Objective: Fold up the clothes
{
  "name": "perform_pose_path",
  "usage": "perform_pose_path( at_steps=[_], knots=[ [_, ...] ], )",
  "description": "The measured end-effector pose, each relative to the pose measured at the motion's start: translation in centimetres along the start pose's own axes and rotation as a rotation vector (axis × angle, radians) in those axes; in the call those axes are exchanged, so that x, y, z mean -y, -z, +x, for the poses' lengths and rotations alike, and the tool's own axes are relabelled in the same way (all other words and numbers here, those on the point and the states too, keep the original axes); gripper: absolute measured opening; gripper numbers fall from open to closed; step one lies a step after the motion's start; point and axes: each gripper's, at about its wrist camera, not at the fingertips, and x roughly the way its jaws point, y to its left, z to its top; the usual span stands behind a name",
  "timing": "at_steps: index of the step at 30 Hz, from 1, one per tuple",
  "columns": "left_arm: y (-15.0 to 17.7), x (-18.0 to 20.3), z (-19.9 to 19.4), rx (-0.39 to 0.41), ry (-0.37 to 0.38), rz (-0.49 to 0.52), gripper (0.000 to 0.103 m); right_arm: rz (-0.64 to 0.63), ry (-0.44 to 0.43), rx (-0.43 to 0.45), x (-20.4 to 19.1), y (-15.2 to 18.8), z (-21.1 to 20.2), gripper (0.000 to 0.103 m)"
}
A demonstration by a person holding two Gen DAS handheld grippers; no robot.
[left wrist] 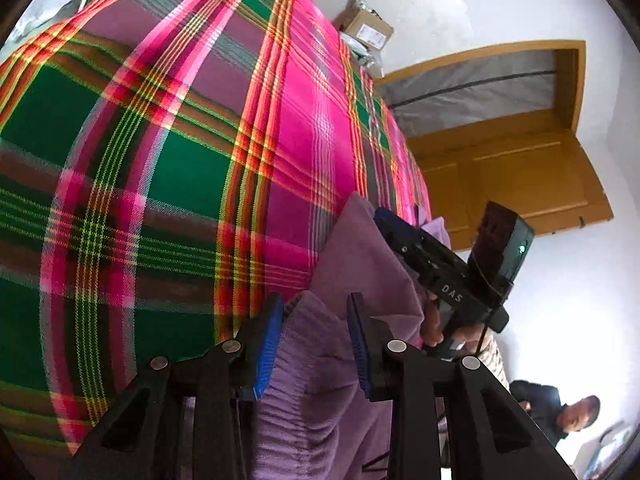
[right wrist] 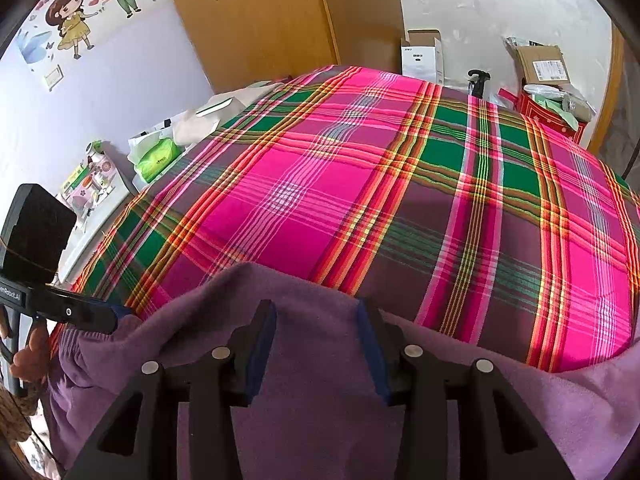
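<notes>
Purple knit cloth, the garment [right wrist: 304,400], sits between both pairs of blue-padded fingers; left gripper [left wrist: 316,340] has its fingers apart with a ribbed fold bunched in the gap, not pinched as far as I can see, and right gripper [right wrist: 316,344] likewise stands apart over the cloth, pads clear of it. Garment lies at the near edge of the bed [right wrist: 360,184], on the pink-green plaid sheet, with one end spilling off the edge. Likely both grippers are set along the same edge so the cloth can be lifted or laid evenly for a fold; whether a fold is already in it, can't tell. Left view shows the right gripper from the side, a hand [left wrist: 434,322] on it, a seated person low right and an open wooden door [left wrist: 520,176]. Right view instead shows the wardrobe [right wrist: 256,20], wall stickers, boxes past the bed, and the wide flat spread of garment.
</notes>
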Motion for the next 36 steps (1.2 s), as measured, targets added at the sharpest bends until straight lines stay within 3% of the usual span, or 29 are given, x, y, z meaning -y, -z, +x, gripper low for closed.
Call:
perform_pose_path(
  at_steps=[8, 16, 21, 25, 28, 31, 32, 34, 35, 36],
  knots=[
    [2.5, 2.3, 0.0, -0.052, -0.015, 0.063, 0.033, 0.004, -0.004, 0.011, -0.1, 0.2, 0.0, 0.043],
    [4.9, 4.0, -0.6, -0.05, 0.003, 0.097, 0.033, 0.008, -0.006, 0.019, -0.1, 0.3, -0.1, 0.044],
    [4.8, 3.5, -0.8, -0.068, -0.043, 0.088, 0.033, 0.012, -0.013, 0.029, 0.0, 0.4, -0.2, 0.044],
    [3.0, 2.7, -1.1, -0.017, -0.025, 0.026, 0.033, 0.002, -0.009, 0.017, -0.1, 0.3, -0.1, 0.043],
    [2.3, 2.1, -1.6, 0.011, -0.017, -0.001, 0.01, -0.008, -0.005, 0.011, -0.2, 0.2, -0.1, 0.043],
    [2.2, 1.4, -2.7, 0.072, -0.037, -0.016, 0.007, -0.025, 0.021, 0.009, -0.4, 0.3, 0.0, 0.043],
    [2.2, 1.1, -3.2, 0.095, -0.042, -0.024, 0.007, -0.032, 0.034, 0.008, -0.5, 0.3, 0.0, 0.041],
    [2.0, 0.5, -4.2, 0.14, -0.049, -0.04, 0.007, -0.047, 0.062, 0.007, -0.7, 0.3, 0.1, 0.026],
    [2.0, 0.4, -4.6, 0.158, -0.053, -0.045, 0.007, -0.048, 0.057, 0.0, -0.7, 0.3, 0.1, 0.009],
    [2.0, 0.2, -5.1, 0.179, -0.058, -0.051, 0.007, -0.046, 0.048, -0.009, -0.6, 0.3, 0.1, 0.005]
  ],
)
